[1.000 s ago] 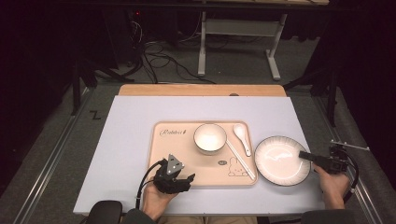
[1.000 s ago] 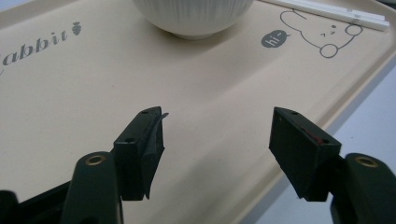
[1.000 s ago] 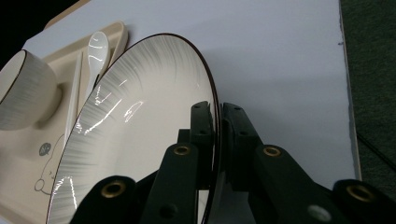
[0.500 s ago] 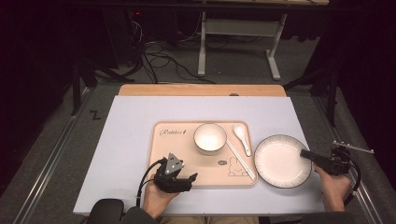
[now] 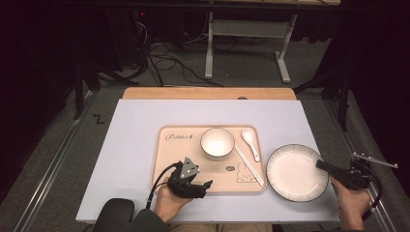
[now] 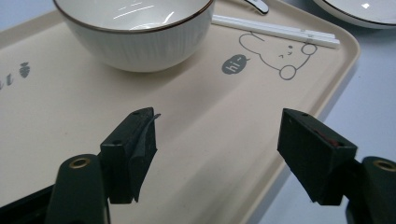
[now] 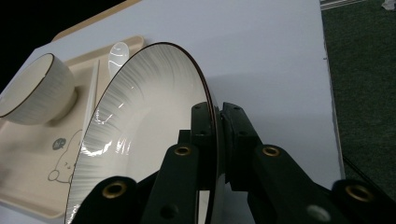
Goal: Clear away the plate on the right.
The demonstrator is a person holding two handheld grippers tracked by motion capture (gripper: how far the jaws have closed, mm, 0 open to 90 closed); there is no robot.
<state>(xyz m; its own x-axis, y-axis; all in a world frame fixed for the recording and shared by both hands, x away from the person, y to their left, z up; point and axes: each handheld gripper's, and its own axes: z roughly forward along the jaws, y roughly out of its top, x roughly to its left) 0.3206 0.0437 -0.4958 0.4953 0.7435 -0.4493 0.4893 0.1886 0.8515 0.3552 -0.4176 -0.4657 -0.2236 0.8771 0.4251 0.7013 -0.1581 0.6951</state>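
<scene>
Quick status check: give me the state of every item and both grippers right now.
Plate: empty, on the table right of the tray, rim clamped by the right gripper.
Bowl: upright, empty, on the tray.
Spoon: lying on the tray.
Chopsticks: lying together on the tray.
Left gripper: open, empty, over the tray.

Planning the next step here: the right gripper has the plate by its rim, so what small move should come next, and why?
Probably open the right gripper and back off. Its jaws pinch the rim of the plate, which appears to lie flat on the table beside the tray, so there seems little left to carry.
</scene>
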